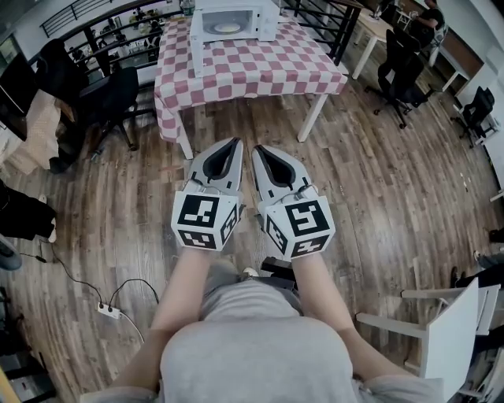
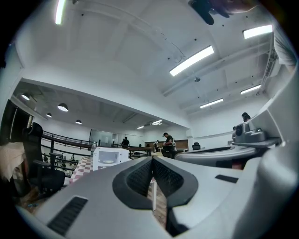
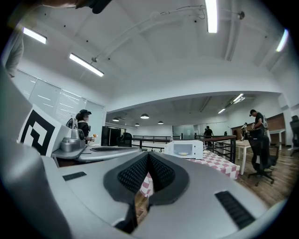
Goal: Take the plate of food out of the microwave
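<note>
The left claw (image 1: 234, 143) and right claw (image 1: 257, 149) were both pressed together and empty, side by side, well short of the worktop (image 1: 252, 67) at twelve o'clock. The plate (image 1: 227, 27), a pale round disc, lay inside the boxy white microwave (image 1: 235, 20) on the red-and-white checked cloth. The approach probably came first: walk up square to the microwave, spread a claw, then pinch the smooth rim level with the ribbed black pads.

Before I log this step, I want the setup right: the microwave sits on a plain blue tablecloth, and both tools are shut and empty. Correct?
Not quite: the tablecloth is red-and-white checked, not plain blue, as the head view shows. The microwave does sit on it, and the left tool and right tool are both shut and empty.
</note>
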### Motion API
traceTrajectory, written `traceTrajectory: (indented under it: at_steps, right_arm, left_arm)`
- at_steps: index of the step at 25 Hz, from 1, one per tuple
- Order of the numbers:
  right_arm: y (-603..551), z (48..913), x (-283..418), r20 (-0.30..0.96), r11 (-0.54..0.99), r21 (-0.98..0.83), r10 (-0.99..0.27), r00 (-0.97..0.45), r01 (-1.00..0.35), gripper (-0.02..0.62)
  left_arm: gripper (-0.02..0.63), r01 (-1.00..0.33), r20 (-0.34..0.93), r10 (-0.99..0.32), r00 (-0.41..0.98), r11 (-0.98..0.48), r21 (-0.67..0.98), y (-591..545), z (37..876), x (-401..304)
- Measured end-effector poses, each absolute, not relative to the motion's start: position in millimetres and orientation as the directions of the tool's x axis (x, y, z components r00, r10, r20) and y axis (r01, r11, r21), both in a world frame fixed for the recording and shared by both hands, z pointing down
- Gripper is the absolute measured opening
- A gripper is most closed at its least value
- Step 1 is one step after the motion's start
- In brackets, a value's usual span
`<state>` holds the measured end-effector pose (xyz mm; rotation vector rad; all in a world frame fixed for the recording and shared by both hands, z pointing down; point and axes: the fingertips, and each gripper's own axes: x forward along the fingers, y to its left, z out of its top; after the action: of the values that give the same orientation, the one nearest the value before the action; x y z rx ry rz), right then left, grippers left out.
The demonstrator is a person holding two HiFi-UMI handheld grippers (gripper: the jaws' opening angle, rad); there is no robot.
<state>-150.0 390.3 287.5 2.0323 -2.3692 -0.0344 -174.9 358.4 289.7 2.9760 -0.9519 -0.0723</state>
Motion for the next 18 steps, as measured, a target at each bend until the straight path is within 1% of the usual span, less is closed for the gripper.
traceTrajectory:
  at_steps: [12, 18]
  right_arm:
    - [375.7, 295.8, -133.3, 0.012, 0.181, 0.006, -0.983, -0.181, -0.983, 0.026]
    - [358.5, 303.3, -120.0, 0.016, 0.173, -0.002, -0.985, -0.173, -0.985, 0.026]
  left_arm:
    - [0.002, -0.616, -0.023, -0.617, 0.786, -0.786, 0.042, 342.8, 300.9, -162.8]
    - [0.002, -0.616, -0.021, -0.617, 0.786, -0.786, 0.046, 322.9, 306.8, -151.2]
